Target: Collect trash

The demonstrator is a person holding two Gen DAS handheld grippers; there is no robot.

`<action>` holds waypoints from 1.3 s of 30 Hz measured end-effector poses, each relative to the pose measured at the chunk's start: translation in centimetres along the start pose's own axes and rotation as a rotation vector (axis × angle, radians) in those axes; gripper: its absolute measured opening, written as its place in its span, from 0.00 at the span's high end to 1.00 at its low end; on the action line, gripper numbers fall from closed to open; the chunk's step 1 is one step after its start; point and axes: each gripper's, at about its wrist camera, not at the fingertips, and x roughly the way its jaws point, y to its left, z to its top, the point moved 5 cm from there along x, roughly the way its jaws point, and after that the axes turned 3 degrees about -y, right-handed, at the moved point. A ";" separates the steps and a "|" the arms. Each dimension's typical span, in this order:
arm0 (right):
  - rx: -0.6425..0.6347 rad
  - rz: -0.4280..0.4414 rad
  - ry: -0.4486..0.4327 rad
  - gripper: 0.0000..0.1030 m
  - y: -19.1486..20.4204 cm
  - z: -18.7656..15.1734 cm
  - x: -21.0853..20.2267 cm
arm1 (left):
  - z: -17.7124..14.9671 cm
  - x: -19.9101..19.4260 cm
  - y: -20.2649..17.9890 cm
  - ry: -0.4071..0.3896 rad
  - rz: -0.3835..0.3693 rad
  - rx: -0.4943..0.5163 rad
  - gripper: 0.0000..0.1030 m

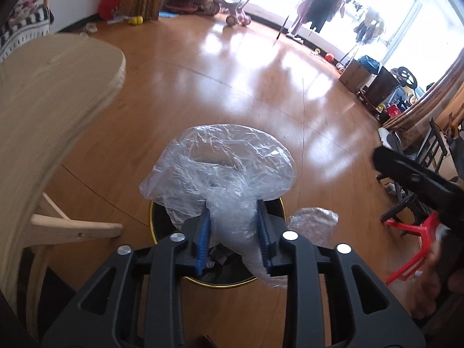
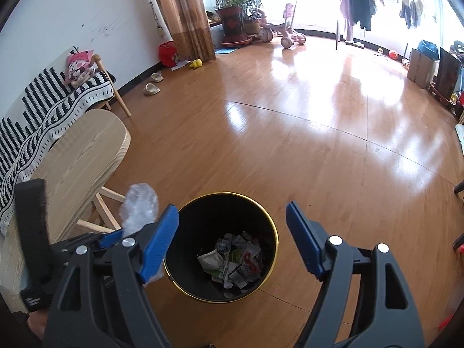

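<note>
My left gripper (image 1: 234, 236) is shut on a crumpled clear plastic bag (image 1: 220, 168) and holds it above a black trash bin with a gold rim (image 1: 153, 217). In the right wrist view the bin (image 2: 203, 220) stands on the floor just ahead, with crumpled paper and wrappers (image 2: 233, 256) at its bottom. My right gripper (image 2: 232, 237) is open and empty above the bin. The bag (image 2: 139, 208) and the left gripper (image 2: 111, 237) show at the left of that view. A second piece of clear plastic (image 1: 313, 226) lies to the right of the bin.
A light wooden round table (image 2: 87, 150) stands left of the bin. A striped bench (image 2: 43, 101) is along the wall. A red plastic stool (image 1: 414, 249) is at the right. Wooden floor (image 2: 290, 130) stretches ahead to plants, a tricycle and a clothes rack.
</note>
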 end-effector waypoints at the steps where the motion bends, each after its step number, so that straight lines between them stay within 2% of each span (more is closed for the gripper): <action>1: 0.002 -0.002 0.000 0.27 -0.2 0.0 0.0 | 0.0 0.5 0.1 0.006 -0.002 -0.005 0.67; 3: 0.007 -0.005 -0.001 0.26 -0.5 -0.1 -0.1 | -0.3 1.2 0.1 0.019 0.000 -0.003 0.49; 5: 0.012 -0.006 -0.002 0.26 -0.7 -0.2 -0.1 | -0.6 1.5 0.0 0.019 0.008 0.001 0.39; 8: 0.020 -0.008 -0.004 0.25 -0.9 -0.2 -0.2 | -0.8 1.4 0.0 0.008 0.012 -0.005 0.18; 11: 0.022 -0.006 -0.008 0.22 -0.7 -0.2 -0.2 | -0.8 1.1 0.1 0.002 0.032 -0.005 0.12; 16: -0.006 0.010 -0.020 0.16 0.4 0.1 -0.7 | -0.5 -0.9 0.9 -0.022 0.077 -0.015 0.12; 20: -0.036 0.043 -0.032 0.12 2.4 1.2 -0.9 | -0.8 -6.2 3.2 -0.095 0.187 -0.013 0.11; 23: -0.094 0.085 -0.037 0.11 5.9 1.9 -0.8 | -1.3 -11.8 6.6 -0.160 0.260 -0.081 0.11; 26: -0.169 0.147 -0.042 0.11 11.5 1.9 -0.9 | -3.0 -18.2 10.3 -0.242 0.312 -0.186 0.11; 28: -0.218 0.206 -0.045 0.11 16.1 1.5 -1.0 | -4.6 -22.2 12.8 -0.290 0.373 -0.249 0.10; 31: -0.304 0.329 -0.026 0.11 23.9 -0.2 -1.5 | -8.6 -28.4 17.2 -0.342 0.511 -0.356 0.09; 34: -0.419 0.442 -0.004 0.11 31.9 -2.5 -2.4 | -13.9 -35.3 22.2 -0.386 0.670 -0.490 0.09; 37: -0.524 0.538 0.014 0.10 39.1 -5.1 -3.6 | -18.9 -41.2 25.7 -0.421 0.809 -0.601 0.09; 39: -0.605 0.592 0.019 0.10 43.9 -7.2 -4.7 | -21.1 -44.6 27.1 -0.438 0.889 -0.652 0.09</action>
